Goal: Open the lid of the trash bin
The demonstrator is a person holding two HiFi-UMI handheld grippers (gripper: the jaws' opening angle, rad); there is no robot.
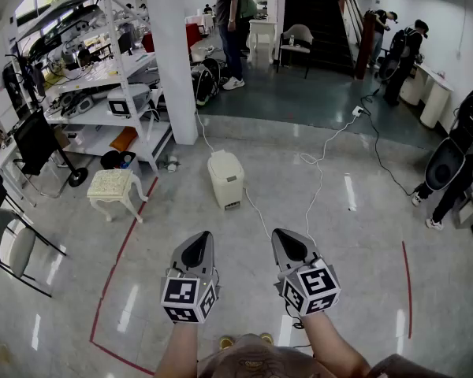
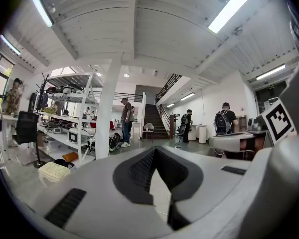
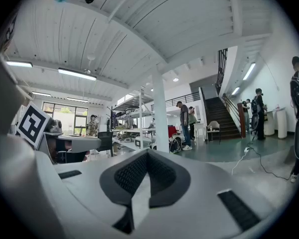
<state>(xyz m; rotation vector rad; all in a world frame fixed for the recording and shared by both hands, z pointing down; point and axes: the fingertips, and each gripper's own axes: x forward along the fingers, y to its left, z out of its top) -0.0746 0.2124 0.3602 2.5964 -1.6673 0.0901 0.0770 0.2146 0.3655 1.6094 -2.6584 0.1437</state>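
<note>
The trash bin (image 1: 225, 178) is a small cream-white bin with its lid down, standing on the glossy floor in the head view, well ahead of both grippers. My left gripper (image 1: 199, 239) and right gripper (image 1: 282, 235) are held side by side low in that view, pointing toward the bin and well short of it. Both are shut with nothing between the fingers. In the left gripper view the left gripper's (image 2: 156, 149) dark pads meet at the tips. The right gripper (image 3: 147, 152) looks the same in its own view. The bin is hidden in both gripper views.
A cream stool (image 1: 113, 183) stands left of the bin, next to a white shelving rack (image 1: 110, 93) and a white pillar (image 1: 173, 53). A white cable (image 1: 319, 172) trails across the floor to the right. Red tape (image 1: 118, 258) marks the floor. People stand at the back and right.
</note>
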